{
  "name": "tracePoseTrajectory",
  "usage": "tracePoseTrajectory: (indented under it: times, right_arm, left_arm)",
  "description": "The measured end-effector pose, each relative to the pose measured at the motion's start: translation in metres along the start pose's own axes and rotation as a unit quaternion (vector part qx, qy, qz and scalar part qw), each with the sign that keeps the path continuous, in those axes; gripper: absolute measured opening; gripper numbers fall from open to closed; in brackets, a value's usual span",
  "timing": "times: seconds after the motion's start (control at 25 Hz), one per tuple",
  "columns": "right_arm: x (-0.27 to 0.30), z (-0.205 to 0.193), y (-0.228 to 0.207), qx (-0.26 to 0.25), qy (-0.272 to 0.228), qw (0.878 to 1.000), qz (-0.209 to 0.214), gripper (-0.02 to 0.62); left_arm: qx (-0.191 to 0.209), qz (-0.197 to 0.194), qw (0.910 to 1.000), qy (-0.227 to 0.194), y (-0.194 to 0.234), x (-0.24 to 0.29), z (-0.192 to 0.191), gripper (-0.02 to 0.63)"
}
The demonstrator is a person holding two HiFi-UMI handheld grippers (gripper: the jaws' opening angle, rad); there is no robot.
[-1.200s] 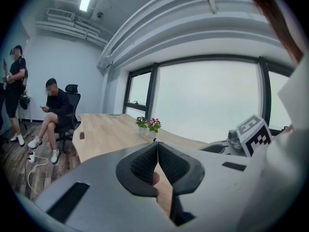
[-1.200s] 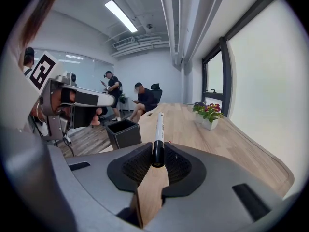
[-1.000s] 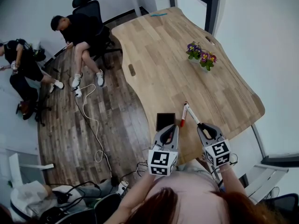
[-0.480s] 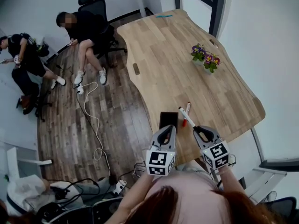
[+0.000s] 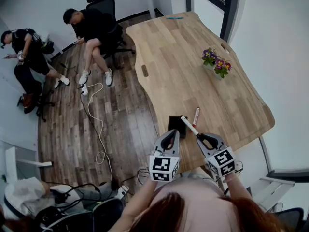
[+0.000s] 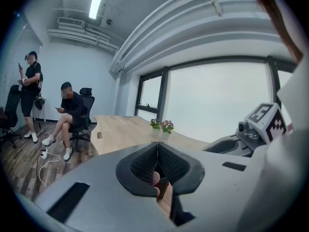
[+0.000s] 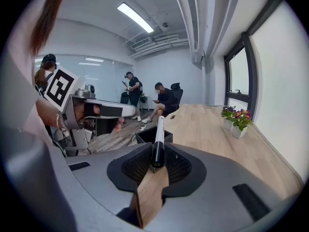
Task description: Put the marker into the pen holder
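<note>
Obs: Office room, wood-plank floor, long pale wooden tabletop (image 5: 207,76). A square black open-topped pen holder (image 5: 176,124) stands at its near edge, toward the near-left corner.

Chk: Where is the task's marker?

Obs: The white-barrelled marker with a black end (image 5: 189,125) is clamped in the right tool (image 5: 200,137). Its black end sits between the jaws. Its white end slants out over the holder's opening, but it is not yet inside. Judged: it is gripped by the tail so the free length can go down into the holder first.

Chk: Left tool?

Obs: The left tool (image 5: 171,134) hovers just beside the holder's near side, jaws closed on each other with nothing gripped. Judged: it is parked close enough to steady the holder if it tips.

Chk: Counts?

Obs: Markers, two: the held one, plus a white marker with a red cap (image 5: 195,116) lying flat on the tabletop just beyond the holder. Pen holder, one. Tools, two. Small white flower pots (image 5: 216,64), two, near the right edge and well apart from the work. People, two, on the floor past the left edge.
</note>
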State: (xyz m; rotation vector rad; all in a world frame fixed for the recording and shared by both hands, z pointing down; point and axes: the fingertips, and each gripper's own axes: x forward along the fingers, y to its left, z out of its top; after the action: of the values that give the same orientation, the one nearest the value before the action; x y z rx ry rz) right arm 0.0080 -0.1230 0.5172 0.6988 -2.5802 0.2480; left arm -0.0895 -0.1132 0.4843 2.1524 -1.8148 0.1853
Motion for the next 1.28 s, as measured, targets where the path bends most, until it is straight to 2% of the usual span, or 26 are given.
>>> tracePoseTrajectory:
  times: [0.36, 1.28]
  right_arm:
    - [0.01, 0.004, 0.006, -0.007, 0.012, 1.0, 0.014, 0.071]
    - [0.047, 0.022, 0.021, -0.02, 0.008, 0.999, 0.048, 0.071]
  left_arm:
    - [-0.004, 0.016, 0.9999, -0.002, 0.015, -0.006, -0.001, 0.002]
    - [-0.025, 0.049, 0.9985, -0.007, 0.043, -0.013, -0.004, 0.002]
